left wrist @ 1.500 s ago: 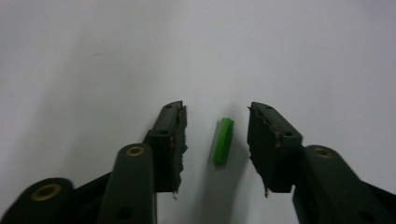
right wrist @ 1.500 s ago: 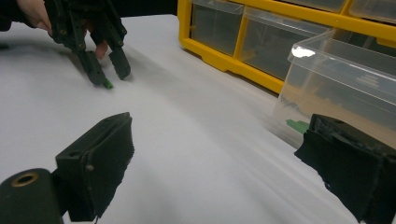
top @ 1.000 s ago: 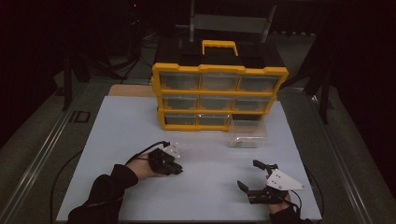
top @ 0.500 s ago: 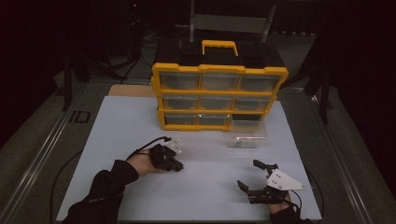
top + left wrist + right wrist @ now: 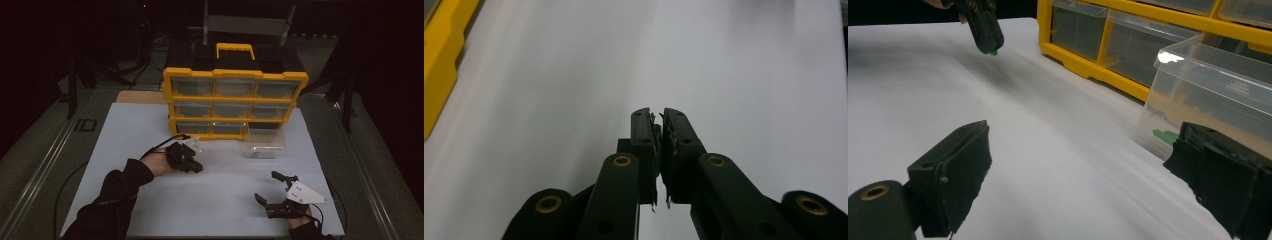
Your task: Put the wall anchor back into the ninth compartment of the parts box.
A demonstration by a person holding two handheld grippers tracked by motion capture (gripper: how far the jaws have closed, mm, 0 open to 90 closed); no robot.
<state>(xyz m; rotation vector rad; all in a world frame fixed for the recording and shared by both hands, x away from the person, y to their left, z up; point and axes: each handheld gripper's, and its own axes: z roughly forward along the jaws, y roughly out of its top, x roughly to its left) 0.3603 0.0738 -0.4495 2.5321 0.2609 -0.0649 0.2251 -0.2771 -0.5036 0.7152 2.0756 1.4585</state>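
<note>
1. Left gripper [image 5: 192,165] sits mid-table, left of centre, over the white tabletop sheet [image 5: 150,125]. Jaws nearly together, pinching a small green plastic part [image 5: 657,131] w/ thin metal pins. A sliver of green shows between the pads in the left gripper view, and a green tip pokes from the jaw ends in the right gripper view.

2. The part looks clear of the sheet, not resting on it, so I'd call pick-up done.

3. Right gripper [image 5: 274,192] is at the near right edge of the sheet, jaws wide apart, nothing between them. It looks to be waiting.

4. Clear plastic drawer bin [image 5: 265,142] stands on the sheet just in front of the yellow multi-drawer parts organiser w/ black top and yellow handle [image 5: 235,100], near its bottom-right slot. Bin seems pulled out of that slot, which looks dark and empty.

5. More small green pieces [image 5: 1164,135] lie inside the bin, low against its near wall.

6. Progress, my read: about halfway. Grasp and lift are done. Left to do: carry the part right and far to the bin, drop it in, then prob. slide the bin back into the organiser. Whether the part goes to the bin or comes from it, can't tell for sure.
</note>
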